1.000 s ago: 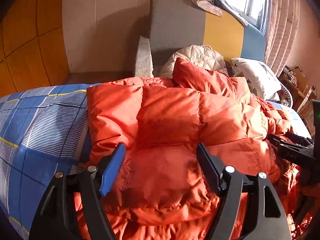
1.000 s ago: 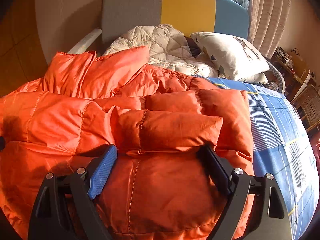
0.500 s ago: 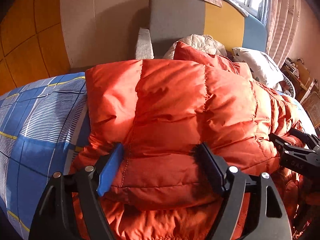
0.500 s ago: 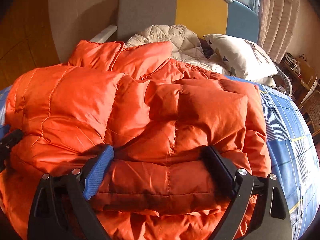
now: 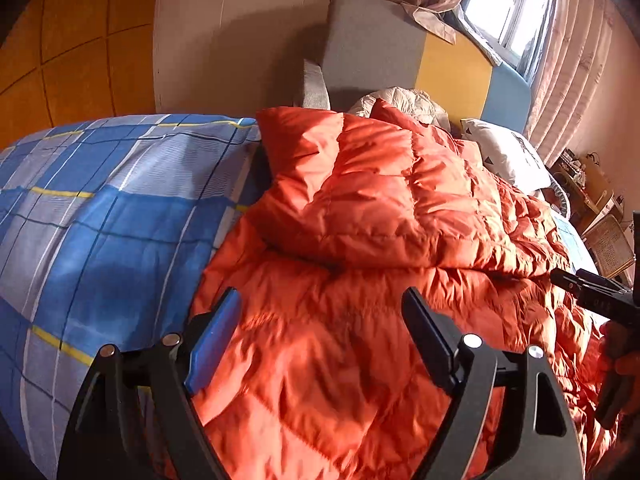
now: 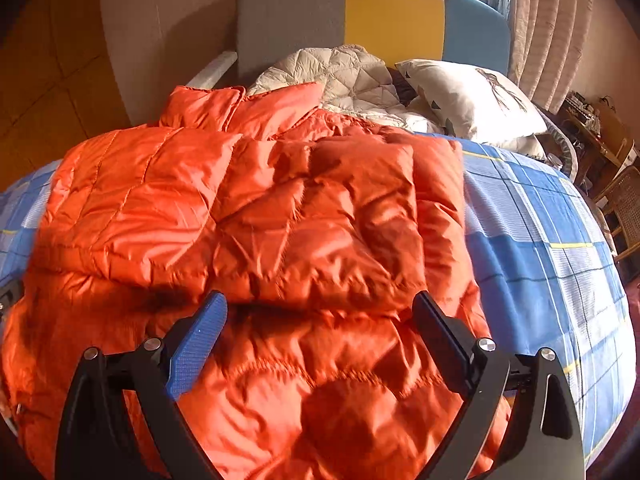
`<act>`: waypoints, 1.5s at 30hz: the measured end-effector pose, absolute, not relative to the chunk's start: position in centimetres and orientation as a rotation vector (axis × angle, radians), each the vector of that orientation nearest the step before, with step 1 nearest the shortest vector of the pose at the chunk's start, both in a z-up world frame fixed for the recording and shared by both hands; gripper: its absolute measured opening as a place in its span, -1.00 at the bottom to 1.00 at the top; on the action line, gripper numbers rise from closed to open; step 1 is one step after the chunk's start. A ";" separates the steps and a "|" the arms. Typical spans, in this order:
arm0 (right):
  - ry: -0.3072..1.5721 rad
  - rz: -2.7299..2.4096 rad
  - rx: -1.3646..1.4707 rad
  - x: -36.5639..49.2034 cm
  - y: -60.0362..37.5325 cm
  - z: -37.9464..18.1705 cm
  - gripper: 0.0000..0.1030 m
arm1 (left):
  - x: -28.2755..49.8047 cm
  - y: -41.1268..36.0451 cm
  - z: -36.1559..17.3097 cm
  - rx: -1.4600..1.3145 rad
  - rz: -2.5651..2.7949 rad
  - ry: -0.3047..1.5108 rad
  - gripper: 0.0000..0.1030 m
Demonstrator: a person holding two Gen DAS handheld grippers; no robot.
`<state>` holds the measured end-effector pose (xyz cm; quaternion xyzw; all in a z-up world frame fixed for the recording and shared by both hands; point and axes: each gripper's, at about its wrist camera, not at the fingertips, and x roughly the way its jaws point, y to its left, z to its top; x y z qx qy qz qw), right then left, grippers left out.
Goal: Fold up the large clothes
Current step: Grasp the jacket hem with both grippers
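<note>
Two black two-finger grippers sit low over a puffy orange quilted down jacket (image 5: 392,216) spread across the bed, and both have their jaws spread wide with nothing between them but loose fabric below. The left gripper (image 5: 320,320) hangs above the jacket's near lower part, close to its left border, where the orange cloth meets the blue plaid bedsheet with yellow and white lines (image 5: 100,208); a broad stretch of that sheet lies bare to the left. The right gripper (image 6: 318,320) hovers over the jacket's near half, just short of the edge of a folded-over upper layer that runs crosswise in front of its fingertips. In the left wrist view the right gripper (image 5: 592,292) shows at the far right edge, beside the jacket's rumpled right side. In the right wrist view the jacket (image 6: 256,216) ends in a straight right border, and the plaid sheet (image 6: 540,232) lies open beyond it toward the bed's rounded edge. Farther back, the jacket's raised collar lies near a cream quilted blanket bundled into a heap (image 6: 344,72), with a white printed pillow (image 6: 472,96) beside it to the right. Behind them stands a padded headboard in grey, yellow and blue panels (image 6: 392,12), then pale pleated curtains (image 6: 548,28) by the window and a cluttered wooden side table (image 6: 600,128) at the far right.
</note>
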<state>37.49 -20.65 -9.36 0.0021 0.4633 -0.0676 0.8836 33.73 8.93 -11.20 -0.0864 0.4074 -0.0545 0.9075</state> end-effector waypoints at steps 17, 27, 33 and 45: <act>1.095 -0.187 0.097 21.1 -30.3 -10.6 0.80 | 19.2 14.7 -13.4 -0.228 -0.150 0.918 0.07; 1.158 -0.045 0.115 15.3 -28.9 -11.6 0.28 | 14.9 14.3 -13.9 -0.245 -0.208 0.913 -0.10; 1.183 0.008 0.125 15.1 -28.6 -12.0 0.11 | 15.3 14.5 -13.9 -0.254 -0.218 0.906 -0.13; 1.158 0.095 0.056 14.1 -27.9 -9.1 -0.78 | 13.3 14.4 -12.0 -0.229 -0.299 0.863 -0.87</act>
